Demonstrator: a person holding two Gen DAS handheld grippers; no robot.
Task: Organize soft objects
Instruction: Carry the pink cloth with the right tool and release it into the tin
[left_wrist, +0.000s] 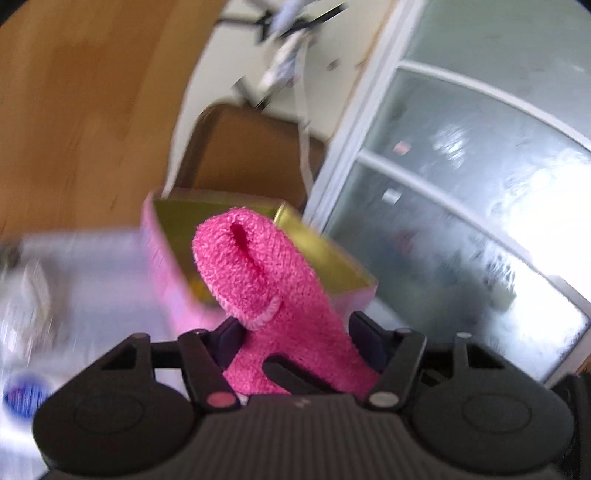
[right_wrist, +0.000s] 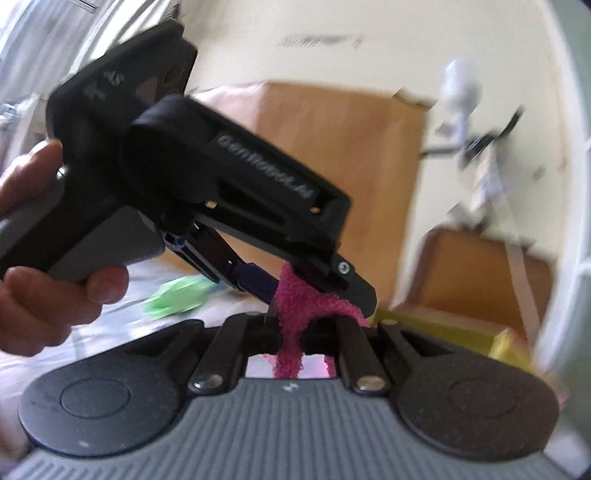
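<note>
Left wrist view has the left tongs (left_wrist: 295, 332) set around a pink knitted sock (left_wrist: 258, 273), whose folded cuff end stands up between the dark pads (left_wrist: 369, 343) and leans toward the box ahead; whether those pads truly press the cloth I cannot tell, for the sock fills the gap yet the jaws stand partly apart; the right wrist view shows the right tongs (right_wrist: 291, 328) closed to a narrow slot on a lower strip of the same sock (right_wrist: 291, 354), with the left tongs (right_wrist: 325, 291) reaching in from above, held by a person's hand (right_wrist: 44, 229), and the cloth draped over its lower finger; so the sock hangs in the air between both tools, just short of a pink box with a yellow-gold lining (left_wrist: 177, 236), which sits on a pale printed bedsheet (left_wrist: 92, 277); a crumpled green soft thing (right_wrist: 173, 295) lies on the sheet further back, apart from the sock; judging by this, the step is a handover or a fold ahead of dropping the sock into the box; to do it well, one pair should keep firm hold while the other lets go, never both slackening together; carry the cuff over the open mouth of the box before releasing; the blur suggests haste, and the loose toe end could snag on the box's rim.
</note>
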